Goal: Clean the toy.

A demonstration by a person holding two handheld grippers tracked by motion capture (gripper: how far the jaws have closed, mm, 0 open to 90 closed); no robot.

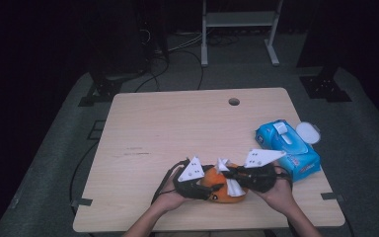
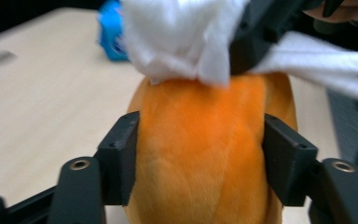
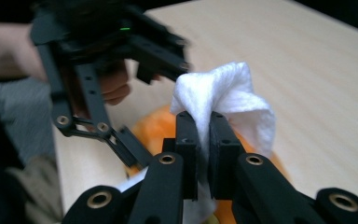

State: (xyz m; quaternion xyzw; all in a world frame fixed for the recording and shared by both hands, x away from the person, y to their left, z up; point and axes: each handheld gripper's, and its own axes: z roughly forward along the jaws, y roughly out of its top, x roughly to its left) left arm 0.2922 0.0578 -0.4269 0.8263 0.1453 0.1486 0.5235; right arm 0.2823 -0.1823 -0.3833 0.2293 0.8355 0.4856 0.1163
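The orange plush [image 2: 200, 154] is rounded, soft and fuzzy, bright orange all over its near side, and it sits on the table [image 1: 177, 123] near the front edge, between the person's two hands. A white wipe [image 3: 223, 100] lies crumpled over its top. The left gripper view shows the plush's nap close up and the wipe bunched against its upper end, with the blue wipe pack [image 2: 112, 35] blurred behind; the high view instead shows that pack [image 1: 288, 148] lying well to the right of the plush with its round white lid flipped open, and a round hole [image 1: 234, 101] in the far part of the table. The right gripper view shows the wipe rising in a folded peak above the jaws and hanging below them. The left gripper [image 2: 200, 161] clamps the plush from both sides, its jaws spread to the plush's width and pressed into the fur. The right gripper [image 3: 204, 154] has its jaws pressed together on the wipe, just above the plush, with the left gripper [image 3: 121, 93] close beside it.
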